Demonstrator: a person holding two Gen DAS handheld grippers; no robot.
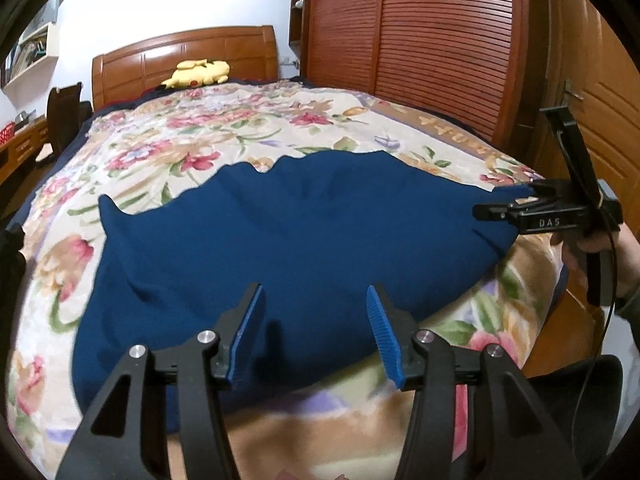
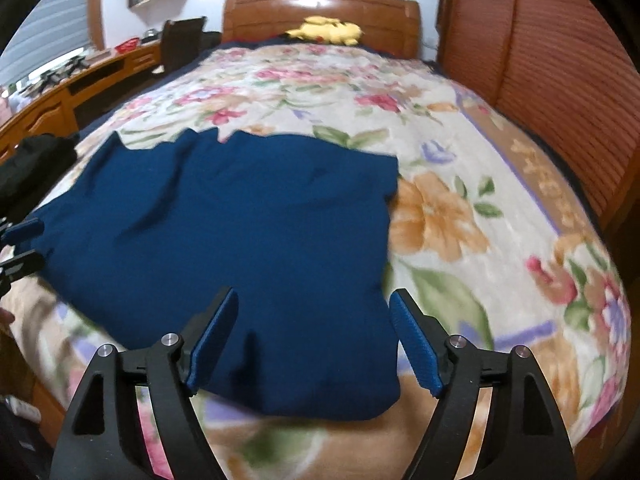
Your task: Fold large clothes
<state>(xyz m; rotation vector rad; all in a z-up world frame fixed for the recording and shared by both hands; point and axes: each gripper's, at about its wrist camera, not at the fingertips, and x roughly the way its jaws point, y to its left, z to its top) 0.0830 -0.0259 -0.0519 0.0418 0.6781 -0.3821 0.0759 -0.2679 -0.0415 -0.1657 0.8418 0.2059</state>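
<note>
Bedroom scene, seen from two fisheye cameras looking along gripper fingers. Dark blue garment [image 1: 288, 236] spread flat across the near half of a bed, on a floral blanket [image 1: 208, 136] of pink, orange and green blooms on cream. Filling the middle of the left wrist view; lying centre-left in the right wrist view [image 2: 224, 240], its far edge ragged and wavy, soft creases across the cloth. Left hand-held gripper [image 1: 316, 336] at bottom centre of its own view, blue-padded fingers apart, nothing pinched between them, garment visible through the gap. Right hand-held gripper [image 2: 314, 344] at bottom centre of its own view, fingers spread wider, likewise gripping nothing, hovering over the garment's near right corner. Same right gripper again at the right edge of the left wrist view [image 1: 516, 204], black, lettered "DAS", tips close to the garment's right corner, held by a hand [image 1: 592, 248] partly cut off by the frame. Yellow plush toy [image 1: 198, 73] at the top of the bed against a brown wooden headboard [image 1: 184, 56]. Slatted reddish wardrobe [image 1: 424, 40] along the upper right. Wooden table [image 2: 60, 92] with clutter at upper left of the right wrist view.
</note>
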